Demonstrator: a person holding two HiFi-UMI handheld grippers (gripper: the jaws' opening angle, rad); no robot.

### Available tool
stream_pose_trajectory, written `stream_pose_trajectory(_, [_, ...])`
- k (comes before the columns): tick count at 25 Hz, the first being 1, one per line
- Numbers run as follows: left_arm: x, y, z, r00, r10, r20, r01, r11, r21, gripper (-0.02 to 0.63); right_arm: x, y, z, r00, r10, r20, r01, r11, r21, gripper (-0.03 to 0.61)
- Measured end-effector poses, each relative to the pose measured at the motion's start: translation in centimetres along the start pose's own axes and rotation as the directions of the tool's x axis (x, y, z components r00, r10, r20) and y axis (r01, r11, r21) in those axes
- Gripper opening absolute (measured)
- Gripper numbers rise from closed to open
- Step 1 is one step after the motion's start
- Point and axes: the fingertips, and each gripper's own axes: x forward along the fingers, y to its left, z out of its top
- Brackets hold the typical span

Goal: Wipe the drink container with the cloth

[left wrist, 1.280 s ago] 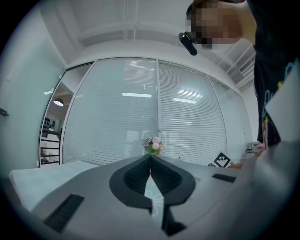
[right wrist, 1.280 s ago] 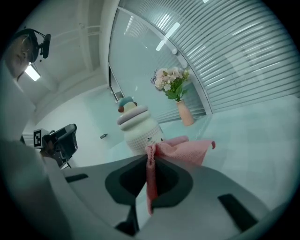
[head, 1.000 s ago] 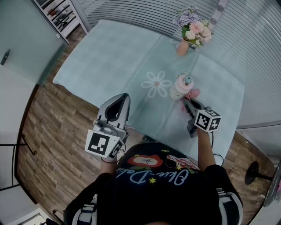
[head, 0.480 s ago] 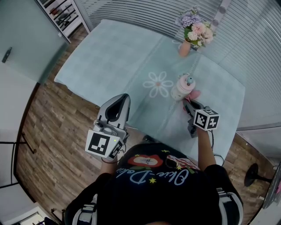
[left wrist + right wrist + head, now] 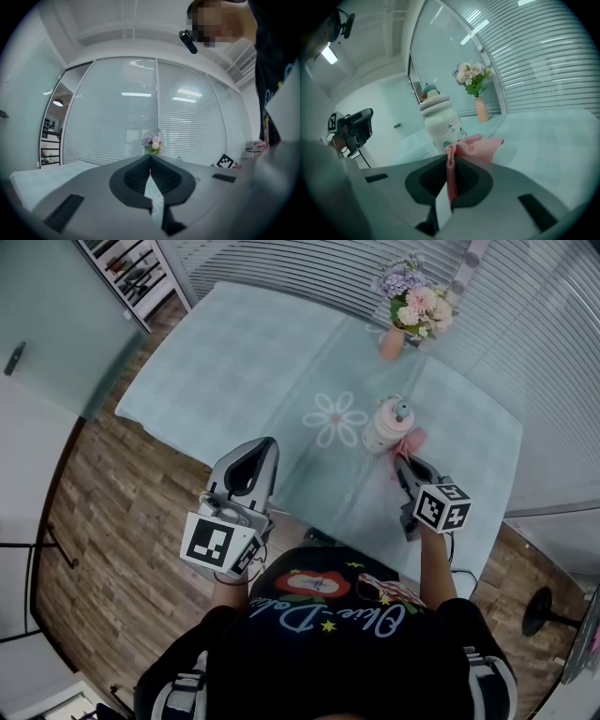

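So the right claw (image 5: pixel 450 158) is clamped down tight on a pink cloth (image 5: pixel 481 146); you can see a strip of it pinched right between the jaws in the right gripper view, with the rest bunched out in front of the tips; that loose part sits just beside the base of the drink container (image 5: pixel 386 426), and I honestly can't tell if it's touching it or not. The container is a white bottle-ish thing with a pale pink cap and a little blue knob on top, standing upright on the bench (image 5: pixel 234 362) toward the right side, next to a flower printed on the light blue cover; further back there's a vase of flowers (image 5: pixel 410 306) near the far edge. The left claw (image 5: pixel 150 157) has its jaws pressed together with nothing in them; it's held up in the air around the near edge of the bench, well apart from the container.
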Motion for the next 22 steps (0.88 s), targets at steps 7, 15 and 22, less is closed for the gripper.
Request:
stream_pose_trajectory(7, [1.9,-2.0,0.3,1.0,-0.002,-0.011,0.002,1.0,0.013,0.005,-3.6,5.2,3.4,0.969,0.208,0.131,-0.214,0.976,0.034,0.012])
stream_pose_trajectory(15, [1.0,-6.2,1.6,0.999,0.05,-0.014,-0.05,0.999,-0.007,0.005,-4.1,8.2,7.4,0.909,0.367,0.2,-0.369,0.929,-0.028,0.012])
stream_pose_trajectory(22, [-3.5,-8.8,1.9,0.987,0.154,-0.037,-0.153,0.988,0.023,0.005,-2.9,7.7,7.4,0.896,0.374,0.239,-0.381,0.925,-0.019,0.012])
